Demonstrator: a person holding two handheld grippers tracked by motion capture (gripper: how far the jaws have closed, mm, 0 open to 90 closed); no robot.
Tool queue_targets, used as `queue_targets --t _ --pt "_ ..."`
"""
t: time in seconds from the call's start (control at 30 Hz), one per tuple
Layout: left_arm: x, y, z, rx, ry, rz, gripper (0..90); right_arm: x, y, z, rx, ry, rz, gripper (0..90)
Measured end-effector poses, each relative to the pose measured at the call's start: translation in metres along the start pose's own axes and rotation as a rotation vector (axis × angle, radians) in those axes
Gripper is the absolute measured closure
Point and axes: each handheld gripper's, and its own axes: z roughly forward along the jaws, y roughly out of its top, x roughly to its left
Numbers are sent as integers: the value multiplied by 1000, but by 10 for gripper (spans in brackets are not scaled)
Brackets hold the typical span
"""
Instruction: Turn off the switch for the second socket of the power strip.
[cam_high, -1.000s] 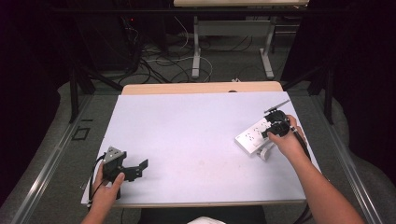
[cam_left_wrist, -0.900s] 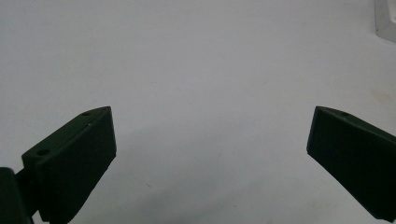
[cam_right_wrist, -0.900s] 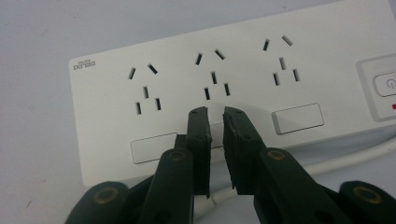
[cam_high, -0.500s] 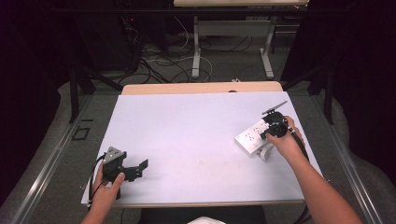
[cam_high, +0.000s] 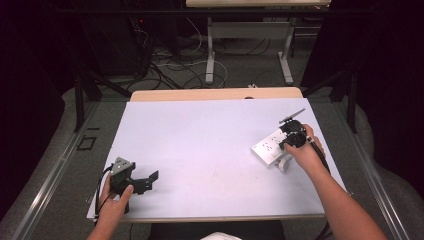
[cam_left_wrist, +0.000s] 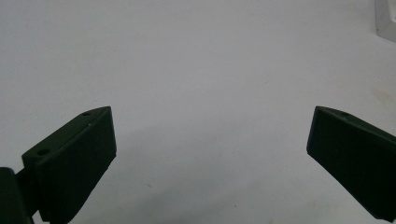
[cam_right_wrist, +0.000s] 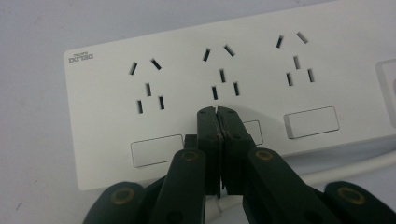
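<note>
White power strip (cam_right_wrist: 224, 88) near right table (cam_high: 200, 145) edge. Right gripper (cam_right_wrist: 218, 114) jaws just closing, now pressed together, empty, tips over middle switch. Ready to push. Left gripper (cam_left_wrist: 205, 154) spread wide, resting far off.

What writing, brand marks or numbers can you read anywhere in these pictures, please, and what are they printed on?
One small outlined brand mark at a corner of the white power strip, in the right gripper view: too blurred to read for certain.
The strip's switches carry no lettering.
Table and grippers: no text.
</note>
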Motion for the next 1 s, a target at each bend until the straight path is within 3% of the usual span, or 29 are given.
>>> queue_targets --t 0.97,1.0 --pt "0 0 0 1 -2 2 15 1 -1 0 5 -12 -6 891" --pt "0 0 0 1 -2 2 15 0 -2 3 -28 -6 -18 892"
